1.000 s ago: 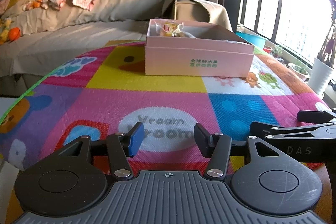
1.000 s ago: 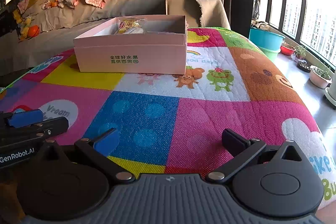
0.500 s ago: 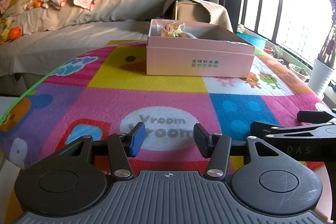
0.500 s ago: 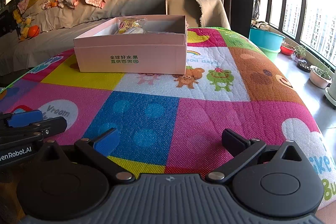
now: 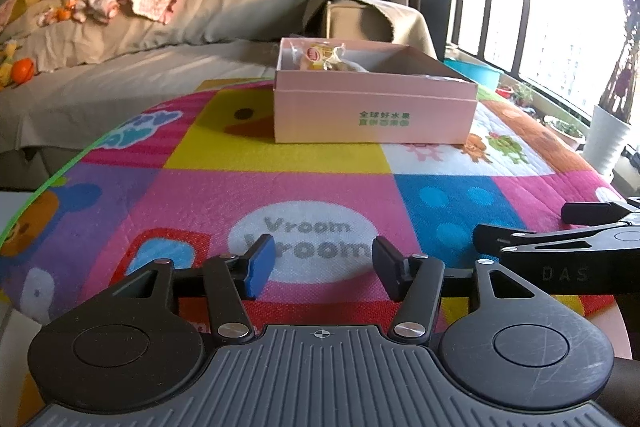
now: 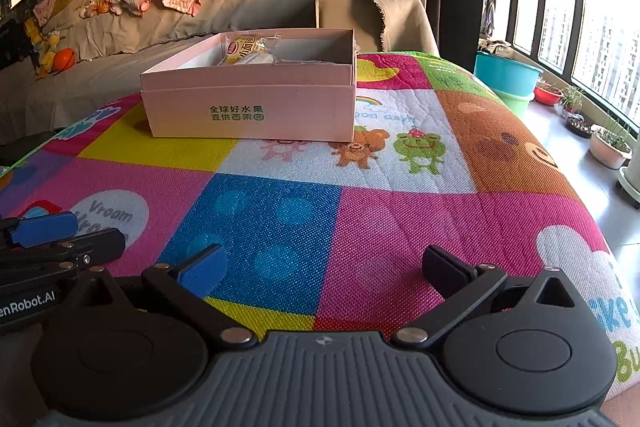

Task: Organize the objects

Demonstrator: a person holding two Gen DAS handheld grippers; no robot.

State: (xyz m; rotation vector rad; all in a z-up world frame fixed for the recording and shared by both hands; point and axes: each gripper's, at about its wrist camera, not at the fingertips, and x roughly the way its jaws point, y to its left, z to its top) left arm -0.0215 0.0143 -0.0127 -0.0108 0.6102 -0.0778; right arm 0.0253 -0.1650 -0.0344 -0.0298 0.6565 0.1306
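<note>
An open pink cardboard box (image 5: 374,115) with green print stands on the colourful play mat (image 5: 280,187); it also shows in the right wrist view (image 6: 248,111). Wrapped snack packets (image 5: 324,57) lie inside at its far left corner, also seen from the right (image 6: 246,53). My left gripper (image 5: 323,267) is open and empty, low over the mat's near edge, well short of the box. My right gripper (image 6: 325,269) is open wider and empty, beside the left one. Each gripper shows in the other's view: the right gripper's fingers (image 5: 560,231), the left gripper's fingers (image 6: 60,239).
A grey sofa (image 6: 120,39) with clothes and toys runs behind the mat. A covered cabinet (image 6: 360,11) stands behind the box. Teal basins (image 6: 508,75) and potted plants (image 6: 608,147) line the window on the right. The mat (image 6: 360,207) drops off at its right edge.
Both grippers have edged slightly forward toward the box. Their jaws have not changed.
</note>
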